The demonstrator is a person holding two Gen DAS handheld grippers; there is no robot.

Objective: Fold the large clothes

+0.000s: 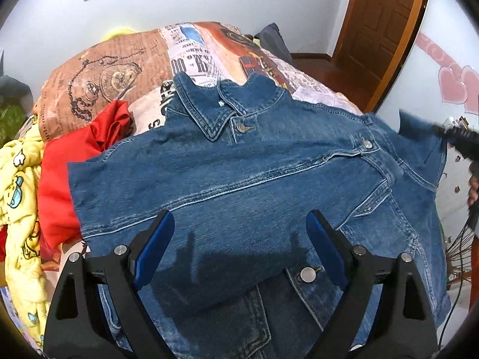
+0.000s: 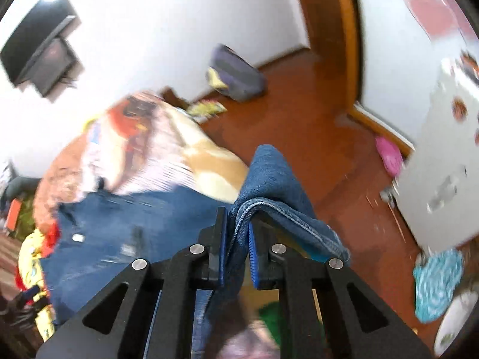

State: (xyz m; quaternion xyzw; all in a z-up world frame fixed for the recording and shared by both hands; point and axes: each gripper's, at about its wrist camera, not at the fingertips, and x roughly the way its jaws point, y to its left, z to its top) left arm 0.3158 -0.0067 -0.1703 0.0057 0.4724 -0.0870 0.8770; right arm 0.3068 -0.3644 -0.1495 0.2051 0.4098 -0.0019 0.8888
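Left gripper [image 1: 239,239]: your jaws stand wide apart above the jacket's [image 1: 239,164] near front; nothing lies between the pads.
Right gripper [image 2: 236,239]: your jaws are clenched on a bunched denim edge [image 2: 269,179], lifted clear at the jacket's right side.
Jacket: spread front-up on the bed [image 1: 125,65], collar [image 1: 215,110] at the far end, one sleeve already crossed over the chest.
Beside it: red cloth [image 1: 60,185] and yellow cloth [image 1: 21,179] touch its left edge.
Step in hand: I judge this the right-side fold, edge gripped and raised.
Next move: carry the held edge across the chest and lay it flat; your free left gripper should pin or smooth the near panel.
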